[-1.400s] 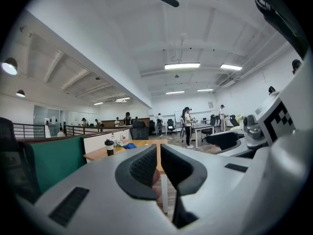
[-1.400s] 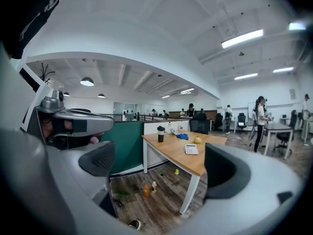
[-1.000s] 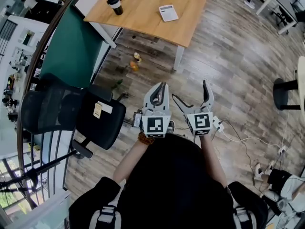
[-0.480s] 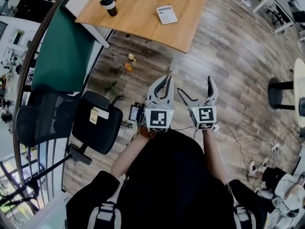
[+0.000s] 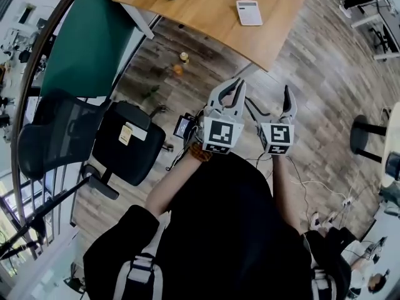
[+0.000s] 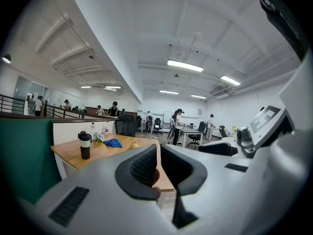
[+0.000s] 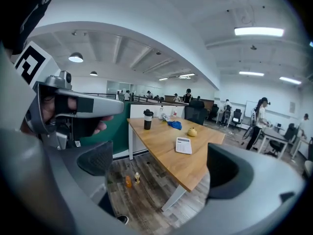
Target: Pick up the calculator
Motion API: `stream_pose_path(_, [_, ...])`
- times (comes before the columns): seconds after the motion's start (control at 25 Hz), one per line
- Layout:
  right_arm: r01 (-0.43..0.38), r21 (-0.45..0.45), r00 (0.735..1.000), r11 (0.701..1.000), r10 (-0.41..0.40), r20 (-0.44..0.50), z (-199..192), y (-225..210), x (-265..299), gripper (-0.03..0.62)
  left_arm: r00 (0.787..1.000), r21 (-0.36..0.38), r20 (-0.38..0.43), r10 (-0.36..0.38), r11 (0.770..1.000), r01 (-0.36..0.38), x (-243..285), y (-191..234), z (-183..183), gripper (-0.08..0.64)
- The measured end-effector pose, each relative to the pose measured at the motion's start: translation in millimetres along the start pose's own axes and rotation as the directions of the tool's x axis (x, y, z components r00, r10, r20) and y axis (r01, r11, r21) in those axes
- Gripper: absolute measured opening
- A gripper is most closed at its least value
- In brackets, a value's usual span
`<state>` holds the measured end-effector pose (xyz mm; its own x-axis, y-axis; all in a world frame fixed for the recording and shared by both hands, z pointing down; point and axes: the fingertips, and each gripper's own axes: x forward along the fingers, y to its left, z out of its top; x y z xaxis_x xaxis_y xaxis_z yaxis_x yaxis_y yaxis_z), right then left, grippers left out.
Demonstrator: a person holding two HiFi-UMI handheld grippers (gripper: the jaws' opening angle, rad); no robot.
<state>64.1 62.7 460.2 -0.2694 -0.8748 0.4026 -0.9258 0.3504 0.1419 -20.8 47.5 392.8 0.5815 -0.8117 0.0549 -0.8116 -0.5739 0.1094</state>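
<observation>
The white calculator (image 5: 249, 12) lies flat on the wooden table (image 5: 206, 11), near its front corner. It also shows in the right gripper view, calculator (image 7: 184, 145), framed between the right jaws but far beyond them. My left gripper (image 5: 238, 84) is held in the air short of the table, its jaws shut with nothing between them, left gripper (image 6: 157, 166). Beside it my right gripper (image 5: 270, 102) stands wide open and empty, right gripper (image 7: 161, 165). Both hang above the wood floor, well apart from the calculator.
A dark cup (image 7: 147, 119), a blue cloth (image 7: 173, 125) and a yellow fruit (image 7: 192, 131) share the table. Two small bottles (image 5: 181, 63) stand on the floor under it. A black office chair (image 5: 125, 145) and a green partition (image 5: 87, 49) are at the left. Cables trail on the floor.
Both grippers have moved forward toward the table together. The left stays shut and the right stays open. The calculator has not moved on the table.
</observation>
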Motion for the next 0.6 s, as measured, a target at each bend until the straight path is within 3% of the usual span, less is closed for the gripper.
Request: stream_pose_path(0.6, [-0.011,0.024,0.998,1.0,0.013,-0.055,33,27,103,0.601,0.998,-0.017,-0.063,-0.03,0.999,0.029,26,83,-9,0.043])
